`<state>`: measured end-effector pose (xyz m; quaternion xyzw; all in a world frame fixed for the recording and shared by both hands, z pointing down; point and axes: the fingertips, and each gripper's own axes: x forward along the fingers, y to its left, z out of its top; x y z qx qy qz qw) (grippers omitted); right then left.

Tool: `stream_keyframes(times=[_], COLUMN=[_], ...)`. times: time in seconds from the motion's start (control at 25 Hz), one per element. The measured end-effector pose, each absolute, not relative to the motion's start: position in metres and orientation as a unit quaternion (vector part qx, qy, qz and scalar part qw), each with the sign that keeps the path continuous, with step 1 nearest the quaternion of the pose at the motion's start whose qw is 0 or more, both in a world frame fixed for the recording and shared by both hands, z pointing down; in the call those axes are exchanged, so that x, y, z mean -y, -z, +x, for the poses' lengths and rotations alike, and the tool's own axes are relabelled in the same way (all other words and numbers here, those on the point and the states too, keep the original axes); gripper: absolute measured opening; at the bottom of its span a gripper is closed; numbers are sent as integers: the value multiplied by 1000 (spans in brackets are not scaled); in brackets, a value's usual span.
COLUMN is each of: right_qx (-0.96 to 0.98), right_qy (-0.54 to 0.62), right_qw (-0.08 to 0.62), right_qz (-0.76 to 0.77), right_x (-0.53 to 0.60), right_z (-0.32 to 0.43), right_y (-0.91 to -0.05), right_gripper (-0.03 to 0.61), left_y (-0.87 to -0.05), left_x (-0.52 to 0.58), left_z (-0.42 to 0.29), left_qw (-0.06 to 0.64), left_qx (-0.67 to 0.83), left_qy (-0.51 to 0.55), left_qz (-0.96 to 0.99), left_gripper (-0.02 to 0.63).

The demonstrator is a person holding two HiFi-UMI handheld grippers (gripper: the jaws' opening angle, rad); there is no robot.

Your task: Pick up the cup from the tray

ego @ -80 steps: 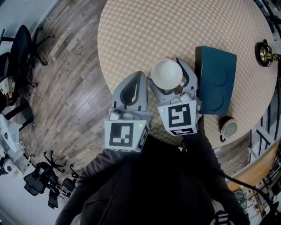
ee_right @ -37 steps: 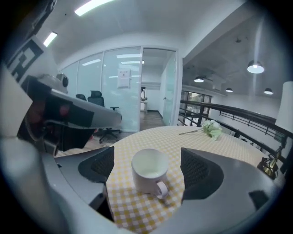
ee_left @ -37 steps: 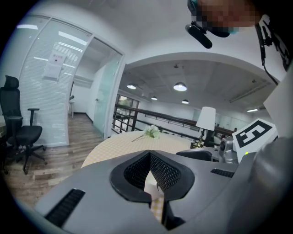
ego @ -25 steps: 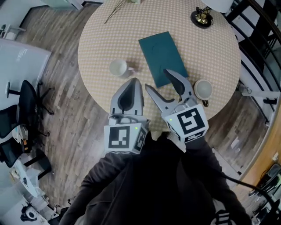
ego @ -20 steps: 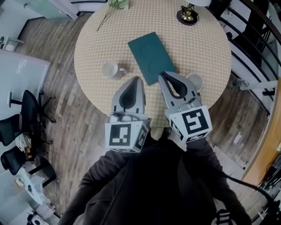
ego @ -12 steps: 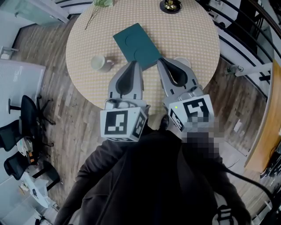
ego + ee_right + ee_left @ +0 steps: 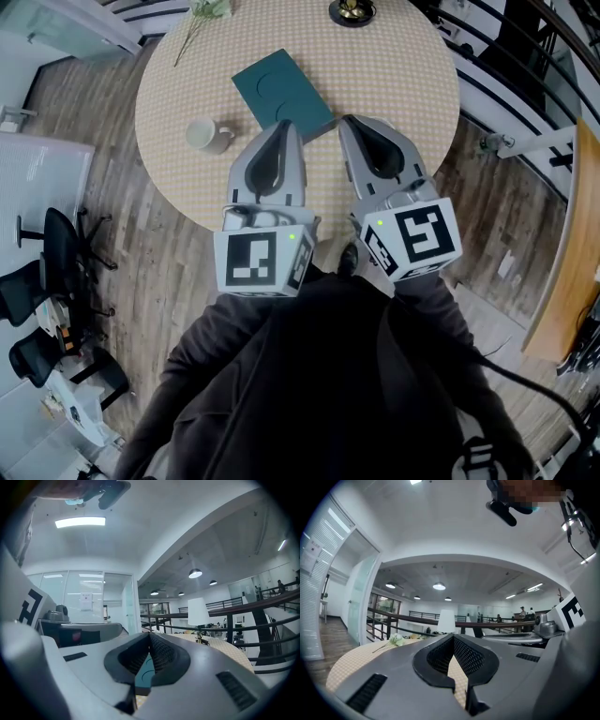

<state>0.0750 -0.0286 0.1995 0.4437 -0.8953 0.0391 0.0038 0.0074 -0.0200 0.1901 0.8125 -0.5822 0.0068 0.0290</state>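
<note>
Cup (image 7: 206,135) stands on the tabletop (image 7: 403,66) beside the empty tray (image 7: 281,89), likely light, stiff, glazed, slippery and breakable, best pinched over the rim or by the handle; left gripper (image 7: 286,128) and right gripper (image 7: 346,123) jaws pressed together, empty.

Head view steeply above shared table (image 7: 394,84)

Teal tray (image 7: 277,90); cream cup (image 7: 202,134); tan-white checked table (image 7: 394,75); grey-brown wood-plank floor (image 7: 103,192); black jacket (image 7: 319,394).
</note>
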Motion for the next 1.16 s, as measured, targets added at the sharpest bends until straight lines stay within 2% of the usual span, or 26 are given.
stream_keyframes(times=[1.16], right_qx=[900], right_qy=[-25], right_qw=[-1], right_qz=[434], right_x=[31], right_z=[68], right_y=[-195], right_gripper=[6], left_y=[-190], left_x=[24], left_z=[4], left_qw=[39], left_qx=[588], left_qy=[1], left_qz=[808], left_gripper=[3])
